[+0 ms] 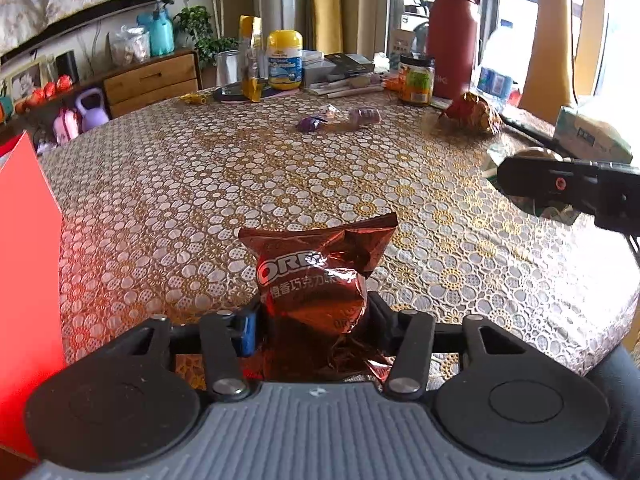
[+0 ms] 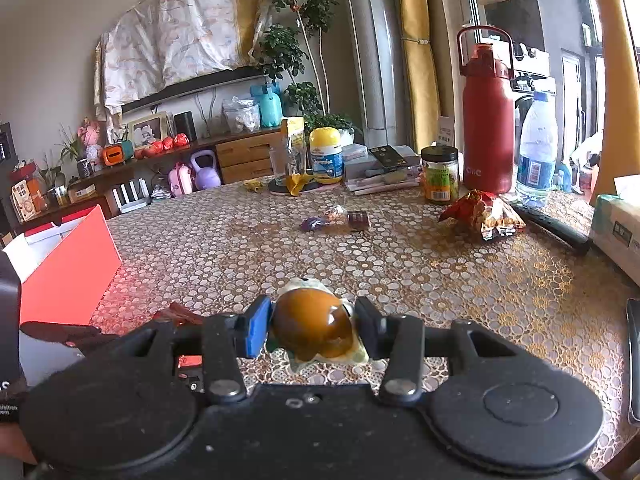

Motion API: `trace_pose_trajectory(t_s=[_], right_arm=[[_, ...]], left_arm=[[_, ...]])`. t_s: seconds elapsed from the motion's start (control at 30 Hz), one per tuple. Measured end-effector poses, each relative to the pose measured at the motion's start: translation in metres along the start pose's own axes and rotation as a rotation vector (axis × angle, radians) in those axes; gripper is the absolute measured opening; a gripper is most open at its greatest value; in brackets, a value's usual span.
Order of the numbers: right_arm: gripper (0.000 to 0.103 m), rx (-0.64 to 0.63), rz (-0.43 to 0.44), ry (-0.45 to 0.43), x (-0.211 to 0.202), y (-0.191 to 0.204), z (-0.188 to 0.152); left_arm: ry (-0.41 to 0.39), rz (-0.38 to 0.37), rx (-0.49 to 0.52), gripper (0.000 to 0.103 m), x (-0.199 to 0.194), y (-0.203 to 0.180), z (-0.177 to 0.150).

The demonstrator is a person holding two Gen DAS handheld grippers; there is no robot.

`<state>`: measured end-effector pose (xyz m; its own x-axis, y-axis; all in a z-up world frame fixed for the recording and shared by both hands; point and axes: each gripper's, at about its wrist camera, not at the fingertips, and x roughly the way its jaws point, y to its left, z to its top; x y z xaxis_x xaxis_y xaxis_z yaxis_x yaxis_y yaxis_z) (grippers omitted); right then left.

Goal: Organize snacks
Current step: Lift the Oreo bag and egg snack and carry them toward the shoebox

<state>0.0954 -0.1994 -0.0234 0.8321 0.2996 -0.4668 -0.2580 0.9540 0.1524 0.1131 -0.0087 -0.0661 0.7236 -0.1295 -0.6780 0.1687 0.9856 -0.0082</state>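
Oreo packet point(image 1: 316, 276) sits pinched between your left gripper point(image 1: 312, 316) fingers; your right gripper point(image 2: 312, 328) fingers clamp the wrapped egg point(image 2: 314, 330), right of the red box point(image 2: 68, 276).

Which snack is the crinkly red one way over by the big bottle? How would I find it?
Find the tall red bottle at the table's far side. In front of it, beside the green-labelled jar, lies a crumpled red-and-yellow snack bag. It is the biggest loose packet there; the purple candies nearby are tiny.
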Motion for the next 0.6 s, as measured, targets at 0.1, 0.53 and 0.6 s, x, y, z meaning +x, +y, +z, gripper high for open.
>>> trace_pose_trajectory(t_s=[0.1, 0.53, 0.6], right_arm=[[0.045, -0.006, 0.002, -0.004, -0.001, 0.002, 0.002], [0.045, -0.060, 0.053, -0.053, -0.013, 0.033, 0.020], [0.045, -0.073, 0.067, -0.059, -0.014, 0.040, 0.023]], left_arm=[[-0.034, -0.003, -0.014, 0.051, -0.011, 0.003, 0.004], [-0.188, 0.024, -0.068, 0.050, -0.087, 0.028, 0.026], [-0.201, 0.038, -0.082, 0.051, -0.096, 0.035, 0.025]])
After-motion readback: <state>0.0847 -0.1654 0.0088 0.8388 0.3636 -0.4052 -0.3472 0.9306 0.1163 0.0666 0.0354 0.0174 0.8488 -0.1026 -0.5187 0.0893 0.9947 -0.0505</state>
